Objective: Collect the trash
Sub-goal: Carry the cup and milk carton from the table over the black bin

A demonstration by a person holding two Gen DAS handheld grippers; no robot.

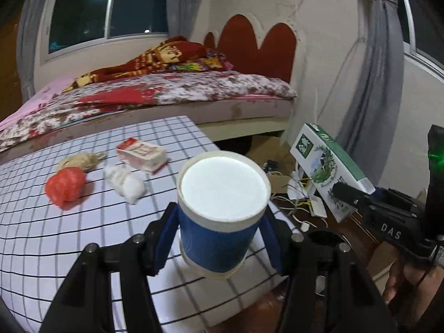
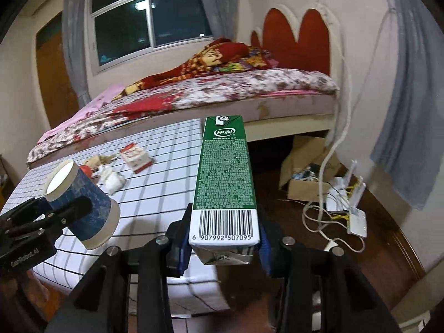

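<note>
While a cup [image 1: 222,211] and a carton [image 2: 226,183] were clamped in the left gripper [image 1: 219,238] and right gripper [image 2: 224,245], four scraps [image 1: 66,187] at left of frame were left uncollected on the table [image 1: 41,244].

Grid-checked table [image 1: 83,236], red wad [image 1: 65,184], white wad [image 1: 126,183], brown wad [image 1: 80,161], small red-white carton [image 1: 142,154] on it

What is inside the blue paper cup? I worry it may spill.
The blue paper cup, clamped in the left gripper, shows only a plain white, glare-washed interior from the left wrist view; no liquid or object is discernible. Its lower side is hidden.
</note>
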